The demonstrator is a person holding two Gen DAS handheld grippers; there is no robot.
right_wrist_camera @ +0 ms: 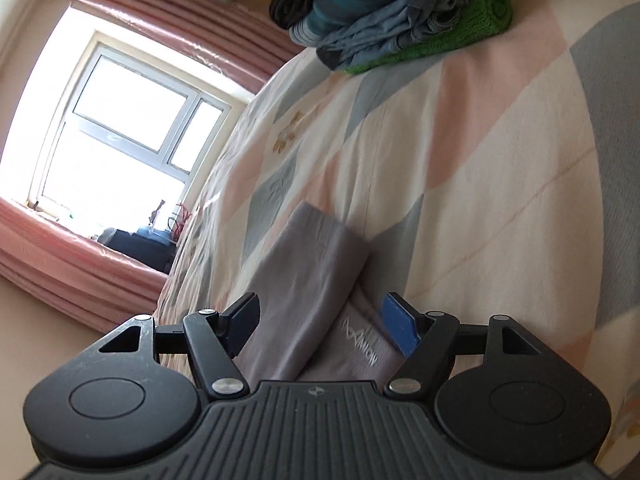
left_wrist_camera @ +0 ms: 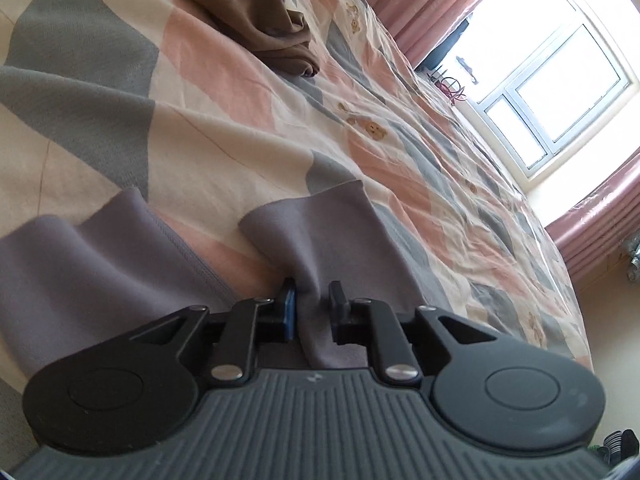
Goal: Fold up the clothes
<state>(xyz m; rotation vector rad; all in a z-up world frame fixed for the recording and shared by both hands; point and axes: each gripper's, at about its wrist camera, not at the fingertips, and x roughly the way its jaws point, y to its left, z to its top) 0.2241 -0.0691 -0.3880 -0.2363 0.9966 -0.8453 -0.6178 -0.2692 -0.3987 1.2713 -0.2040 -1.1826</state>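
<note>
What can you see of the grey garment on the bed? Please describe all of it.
The grey garment is soft, matte lilac-grey knit with a stitched hem. It lies partly folded on the patchwork bedspread. The left gripper is shut on a bunched fold of it. In the right wrist view a folded flap lies over a layer with pale lettering, between the open fingers of the right gripper, which do not clamp it.

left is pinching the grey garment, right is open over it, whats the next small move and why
Probably shut the right gripper on the grey garment. Its jaws stand open with a folded edge of the cloth between them, while the left gripper already pinches a bunch of the same cloth. With both ends gripped, the fold on the bedspread can go on.
</note>
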